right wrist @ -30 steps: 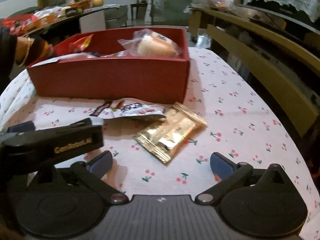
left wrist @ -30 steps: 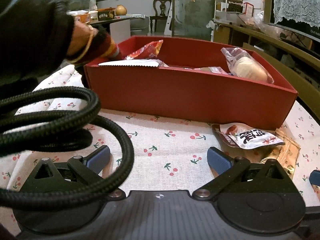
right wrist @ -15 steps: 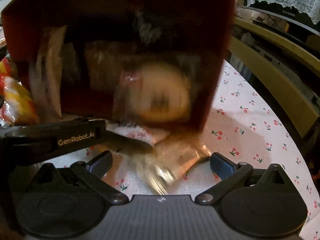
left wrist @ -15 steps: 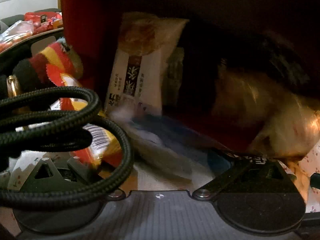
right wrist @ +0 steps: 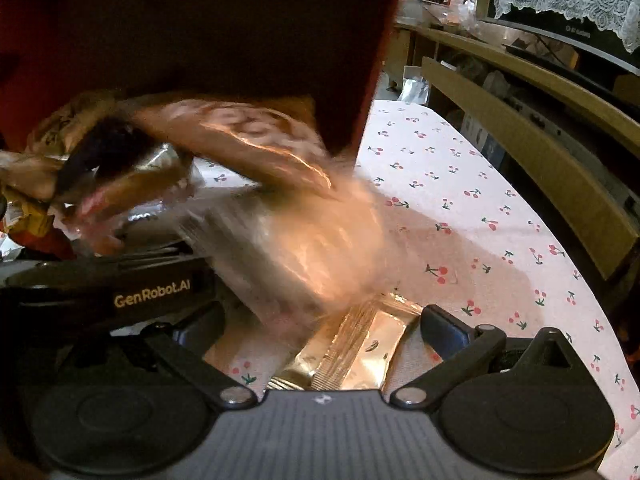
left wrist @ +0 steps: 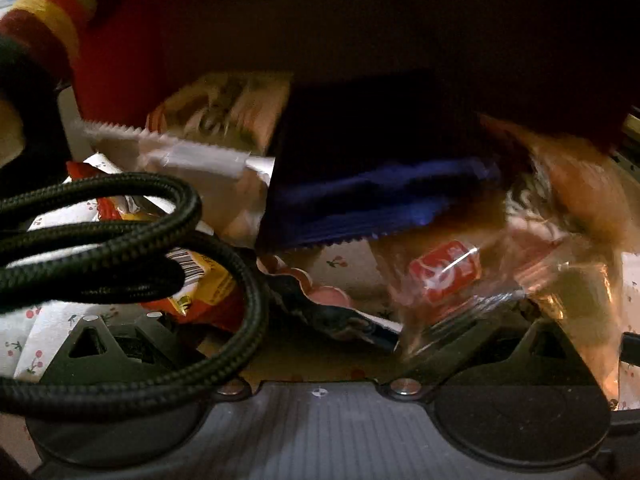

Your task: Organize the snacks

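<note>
The red box [right wrist: 224,40] is tipped up on edge above the table, and its snacks spill out toward me. In the left wrist view the red box [left wrist: 120,52] fills the top; a blue packet [left wrist: 372,200], a white packet [left wrist: 192,152], a red-yellow packet [left wrist: 200,280] and a clear bag with a red label [left wrist: 444,276] tumble down over my left gripper [left wrist: 320,320], whose fingertips are hidden. In the right wrist view a blurred clear bag with a bun [right wrist: 300,224] falls in front of my open right gripper [right wrist: 320,324]. A gold packet [right wrist: 356,352] lies between its fingers.
A hand in a red-yellow striped cuff [left wrist: 44,24] holds the box at the left. The cherry-print tablecloth [right wrist: 480,220] stretches to the right. A wooden bench [right wrist: 540,136] runs along the right side. A black cable [left wrist: 120,240] loops over my left gripper.
The box has been tipped from flat on the table to upright, and the snacks have slid out of it onto the table over both grippers. The grippers have not moved.
</note>
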Available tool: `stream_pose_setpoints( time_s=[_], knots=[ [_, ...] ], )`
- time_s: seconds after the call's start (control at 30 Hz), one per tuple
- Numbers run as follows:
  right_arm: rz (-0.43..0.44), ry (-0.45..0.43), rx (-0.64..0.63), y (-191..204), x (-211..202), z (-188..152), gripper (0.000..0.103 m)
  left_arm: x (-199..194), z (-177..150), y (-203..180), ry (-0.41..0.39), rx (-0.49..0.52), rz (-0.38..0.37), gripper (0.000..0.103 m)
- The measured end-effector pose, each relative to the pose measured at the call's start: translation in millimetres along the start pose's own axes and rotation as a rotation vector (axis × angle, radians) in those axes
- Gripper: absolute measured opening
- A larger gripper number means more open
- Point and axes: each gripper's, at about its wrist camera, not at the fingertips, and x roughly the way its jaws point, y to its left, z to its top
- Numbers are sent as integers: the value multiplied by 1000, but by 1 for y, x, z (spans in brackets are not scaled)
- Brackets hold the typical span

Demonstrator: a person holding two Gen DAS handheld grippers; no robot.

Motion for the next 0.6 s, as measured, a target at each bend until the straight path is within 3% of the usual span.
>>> stream_pose_setpoints(
  time_s=[0.6],
  knots=[
    [4, -8, -5, 0, -2, -3, 103, 2, 0, 3, 2, 1, -1, 103]
  ],
)
